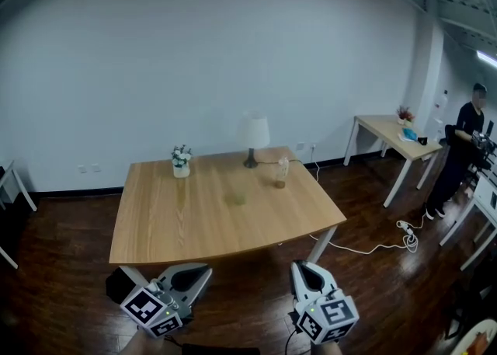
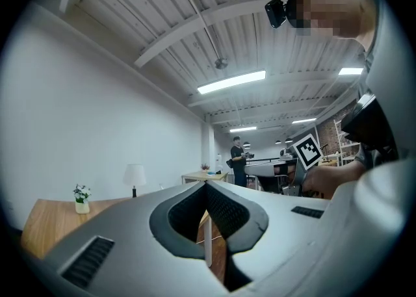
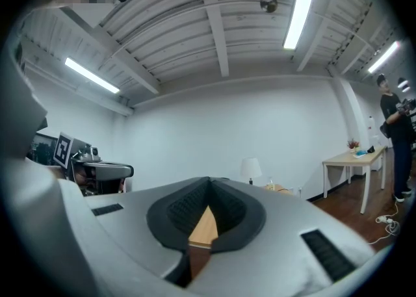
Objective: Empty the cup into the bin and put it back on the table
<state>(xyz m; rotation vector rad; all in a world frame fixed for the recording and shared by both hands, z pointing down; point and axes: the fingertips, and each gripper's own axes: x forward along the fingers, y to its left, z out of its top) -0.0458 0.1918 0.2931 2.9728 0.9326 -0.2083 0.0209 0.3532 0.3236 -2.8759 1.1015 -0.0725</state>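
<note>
A clear cup (image 1: pixel 281 172) stands on the far right part of the wooden table (image 1: pixel 202 229), near the lamp (image 1: pixel 252 140). A faint greenish cup-like thing (image 1: pixel 237 197) sits at the table's middle. My left gripper (image 1: pixel 203 270) and right gripper (image 1: pixel 299 266) hang low at the bottom of the head view, short of the table's front edge and far from the cup. In the left gripper view the left gripper (image 2: pixel 207 185) has its jaws together with nothing between them. The right gripper (image 3: pixel 209 180) is likewise shut and empty, pointing at the table.
A small flower vase (image 1: pixel 181 161) stands at the table's back left. A dark boxy thing (image 1: pixel 116 283) sits on the floor by the front left table leg. A white cable (image 1: pixel 373 248) trails over the floor to the right. A second table (image 1: pixel 392 132) and a standing person (image 1: pixel 458 159) are at the far right.
</note>
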